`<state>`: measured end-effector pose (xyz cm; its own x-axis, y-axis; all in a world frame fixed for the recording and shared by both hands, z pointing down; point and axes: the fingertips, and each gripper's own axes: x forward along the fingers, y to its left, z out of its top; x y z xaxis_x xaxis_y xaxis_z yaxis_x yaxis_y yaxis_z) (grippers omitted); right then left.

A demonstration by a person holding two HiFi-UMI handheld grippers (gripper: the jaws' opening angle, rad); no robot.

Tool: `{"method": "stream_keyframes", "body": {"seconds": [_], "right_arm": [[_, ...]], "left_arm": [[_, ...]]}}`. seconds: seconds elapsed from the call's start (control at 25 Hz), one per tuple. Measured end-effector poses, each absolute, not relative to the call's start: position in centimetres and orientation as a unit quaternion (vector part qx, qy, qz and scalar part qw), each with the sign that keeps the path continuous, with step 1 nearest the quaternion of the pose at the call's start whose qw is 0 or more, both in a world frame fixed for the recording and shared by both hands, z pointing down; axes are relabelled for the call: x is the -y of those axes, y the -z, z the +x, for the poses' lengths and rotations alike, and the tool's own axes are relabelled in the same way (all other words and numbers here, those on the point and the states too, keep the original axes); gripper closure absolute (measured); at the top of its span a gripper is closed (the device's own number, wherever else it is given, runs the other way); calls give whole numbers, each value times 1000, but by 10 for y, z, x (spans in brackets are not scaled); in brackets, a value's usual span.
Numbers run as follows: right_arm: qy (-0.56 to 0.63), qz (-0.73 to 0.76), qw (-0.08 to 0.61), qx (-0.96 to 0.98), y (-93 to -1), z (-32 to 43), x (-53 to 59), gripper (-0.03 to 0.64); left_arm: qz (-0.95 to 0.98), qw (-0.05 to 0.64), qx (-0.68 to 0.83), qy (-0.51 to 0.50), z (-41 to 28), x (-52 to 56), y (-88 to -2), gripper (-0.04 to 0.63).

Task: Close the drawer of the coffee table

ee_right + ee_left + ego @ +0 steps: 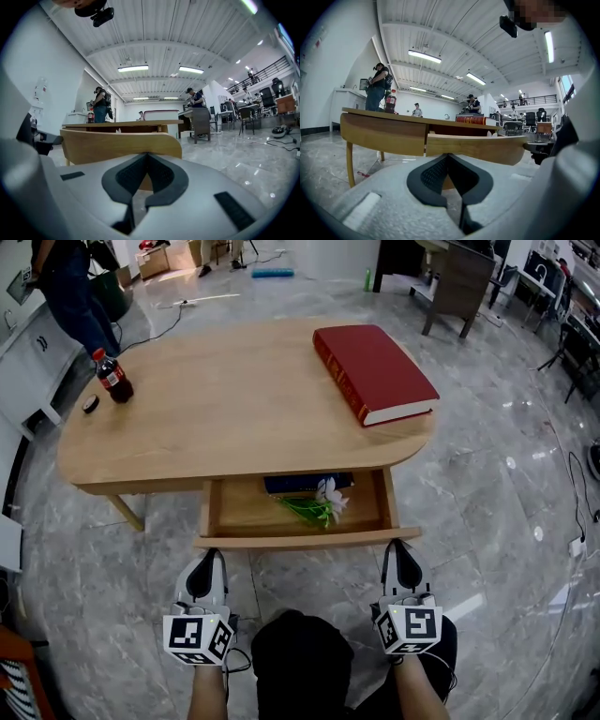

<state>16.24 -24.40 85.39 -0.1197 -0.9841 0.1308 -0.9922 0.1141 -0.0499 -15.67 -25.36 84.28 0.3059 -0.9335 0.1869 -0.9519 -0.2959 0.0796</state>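
Note:
The wooden coffee table (216, 418) has its drawer pulled out toward me, and the drawer front (305, 540) faces me. In the drawer lie a dark blue book (305, 484) and a white flower with green stems (323, 502). My left gripper (208, 561) is shut and empty, with its tips just short of the front's left part. My right gripper (401, 554) is also shut and empty, close below the front's right end. The front (473, 147) fills the left gripper view beyond the closed tips of the left gripper (449, 155). In the right gripper view the front (122, 145) stands behind the right gripper (147, 154).
A thick red book (375, 371) lies on the tabletop's right side. At the left edge are a cola bottle (112, 378) and a small dark cap (90, 404). A person (75, 287) stands beyond the table's left end. Around the table is marble floor (506, 512).

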Motion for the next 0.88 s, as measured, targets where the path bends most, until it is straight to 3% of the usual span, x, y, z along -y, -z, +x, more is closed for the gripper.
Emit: {"method": "stream_keyframes", "body": {"seconds": [0.88], "right_arm": [[-78,672,27,736,-843,166,313,601]], "left_arm": [[814,101,569,-58,-154,322,-833,586]]}}
